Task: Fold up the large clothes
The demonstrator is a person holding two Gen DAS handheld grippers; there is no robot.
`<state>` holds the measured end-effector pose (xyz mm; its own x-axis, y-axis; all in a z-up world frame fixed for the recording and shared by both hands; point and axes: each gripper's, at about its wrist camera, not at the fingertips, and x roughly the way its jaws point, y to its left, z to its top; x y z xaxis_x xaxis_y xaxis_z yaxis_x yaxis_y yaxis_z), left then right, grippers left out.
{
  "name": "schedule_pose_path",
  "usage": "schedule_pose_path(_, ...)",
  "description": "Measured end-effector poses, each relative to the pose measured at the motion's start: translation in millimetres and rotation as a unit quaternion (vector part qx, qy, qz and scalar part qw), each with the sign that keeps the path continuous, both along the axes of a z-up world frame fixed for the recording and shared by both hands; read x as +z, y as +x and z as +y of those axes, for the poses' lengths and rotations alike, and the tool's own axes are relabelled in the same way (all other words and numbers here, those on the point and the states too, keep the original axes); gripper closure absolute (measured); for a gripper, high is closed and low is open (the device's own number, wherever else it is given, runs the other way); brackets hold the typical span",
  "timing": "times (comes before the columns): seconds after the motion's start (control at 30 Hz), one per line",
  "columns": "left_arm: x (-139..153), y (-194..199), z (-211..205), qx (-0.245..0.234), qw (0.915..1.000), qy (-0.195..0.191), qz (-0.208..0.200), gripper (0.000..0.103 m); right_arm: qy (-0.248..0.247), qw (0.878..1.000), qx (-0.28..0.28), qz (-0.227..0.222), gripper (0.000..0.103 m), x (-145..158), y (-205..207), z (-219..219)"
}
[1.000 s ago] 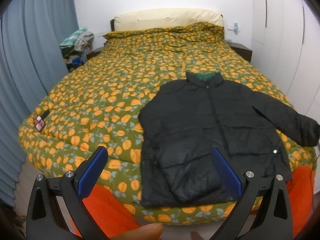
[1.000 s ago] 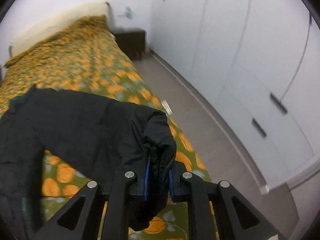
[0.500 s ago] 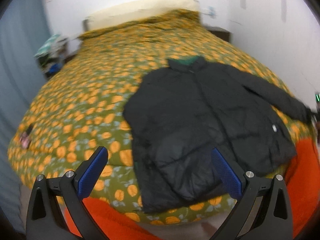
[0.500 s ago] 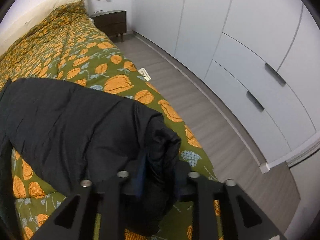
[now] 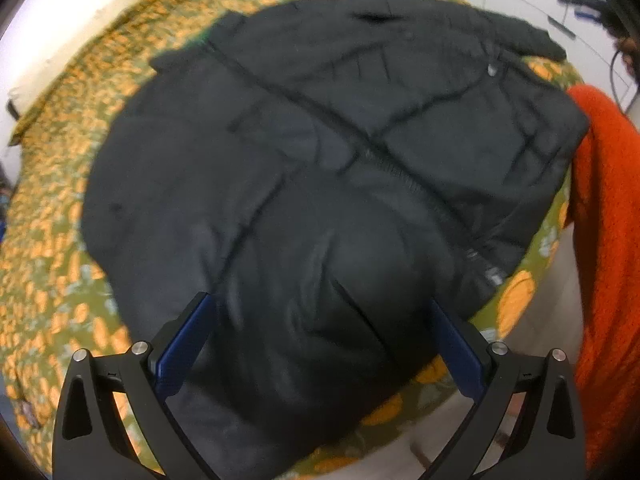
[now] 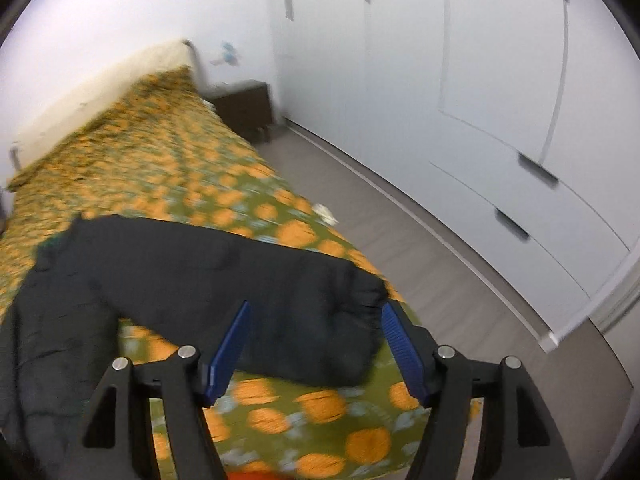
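A black puffer jacket (image 5: pixel 320 152) lies spread face up on the bed (image 5: pixel 52 184), hem toward me. My left gripper (image 5: pixel 320 344) is open and hovers just above the jacket's lower left part, empty. In the right wrist view the jacket's right sleeve (image 6: pixel 248 272) lies stretched out to the bed's right edge, its cuff (image 6: pixel 360 300) near the corner. My right gripper (image 6: pixel 316 344) is open and empty, just in front of that sleeve end.
The bed has a green cover with orange flowers (image 6: pixel 160 168) and a cream headboard (image 6: pixel 100 84). An orange garment (image 5: pixel 604 240) is at the right. White wardrobes (image 6: pixel 500 80) and a dark nightstand (image 6: pixel 244 108) line the grey floor (image 6: pixel 440 272) right of the bed.
My right gripper has opened and let go of the sleeve cuff, which now lies on the bed. My left gripper has moved in close over the jacket's lower part.
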<state>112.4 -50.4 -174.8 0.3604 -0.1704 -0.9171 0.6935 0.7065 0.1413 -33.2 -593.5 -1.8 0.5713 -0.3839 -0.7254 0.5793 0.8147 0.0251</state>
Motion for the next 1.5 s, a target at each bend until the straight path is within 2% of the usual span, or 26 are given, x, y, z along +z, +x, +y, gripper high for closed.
schedule_pose_path(0.03,-4,0,-2,-0.005,1.0000,0.001,-0.001,0.002,-0.004,1.000,0.017,-0.008,0.033,9,-1,14)
schedule_pose_path(0.1,-6,-1,-4,-0.018,0.9998,0.001,-0.004,0.020,-0.014,0.998,0.053,-0.018,0.033,23,0,44)
schedule_pose_path(0.17,0,0,-3,-0.012,0.9999,-0.002,-0.012,0.060,-0.023,0.996,0.088,-0.023,0.033,31,3,72)
schedule_pose_path(0.23,13,3,8,0.011,0.9996,-0.018,-0.021,0.076,-0.032,0.992,0.123,-0.024,0.033,35,8,100)
schedule_pose_path(0.27,21,5,17,0.024,0.9989,-0.033,-0.022,0.080,-0.036,0.988,0.146,-0.025,0.033,37,11,118)
schedule_pose_path(0.37,62,5,47,0.076,0.9926,-0.083,-0.047,0.081,-0.042,0.978,0.204,-0.028,0.033,42,19,164)
schedule_pose_path(0.47,107,10,94,0.142,0.9786,-0.119,-0.089,0.081,-0.038,0.965,0.257,-0.035,0.033,46,23,206)
schedule_pose_path(0.6,149,27,169,0.242,0.9498,-0.142,-0.139,0.080,-0.040,0.950,0.308,-0.038,0.033,52,23,248)
schedule_pose_path(0.7,162,40,238,0.331,0.9181,-0.141,-0.166,0.080,-0.048,0.942,0.329,-0.040,0.033,56,22,270)
schedule_pose_path(0.8,157,50,291,0.398,0.8904,-0.136,-0.174,0.080,-0.049,0.938,0.341,-0.037,0.033,55,21,284)
schedule_pose_path(0.83,150,56,316,0.427,0.8777,-0.136,-0.169,0.080,-0.047,0.938,0.343,-0.035,0.033,55,21,287)
schedule_pose_path(0.93,124,69,353,0.475,0.8564,-0.137,-0.147,0.080,-0.040,0.936,0.348,-0.031,0.033,55,20,294)
schedule_pose_path(0.97,113,74,363,0.488,0.8516,-0.133,-0.138,0.080,-0.039,0.936,0.349,-0.029,0.033,55,20,296)
schedule_pose_path(1.03,96,81,375,0.501,0.8473,-0.121,-0.127,0.080,-0.038,0.935,0.352,-0.024,0.033,54,21,297)
schedule_pose_path(1.1,88,91,381,0.511,0.8438,-0.113,-0.120,0.079,-0.038,0.935,0.353,-0.019,0.033,53,19,298)
schedule_pose_path(1.17,78,95,387,0.526,0.8358,-0.110,-0.115,0.076,-0.037,0.935,0.353,-0.014,0.033,53,18,300)
schedule_pose_path(1.2,75,97,390,0.534,0.8310,-0.107,-0.114,0.072,-0.036,0.935,0.353,-0.013,0.033,52,18,299)
schedule_pose_path(1.27,73,98,397,0.556,0.8174,-0.094,-0.118,0.057,-0.033,0.935,0.352,-0.010,0.033,52,18,299)
schedule_pose_path(1.33,77,96,405,0.574,0.8049,-0.088,-0.124,0.049,-0.029,0.936,0.350,-0.008,0.033,52,16,297)
schedule_pose_path(1.4,83,87,411,0.590,0.7920,-0.081,-0.134,0.048,-0.024,0.939,0.343,-0.004,0.033,51,15,290)
schedule_pose_path(1.5,88,76,415,0.591,0.7906,-0.082,-0.138,0.047,-0.014,0.944,0.330,0.006,0.033,46,16,275)
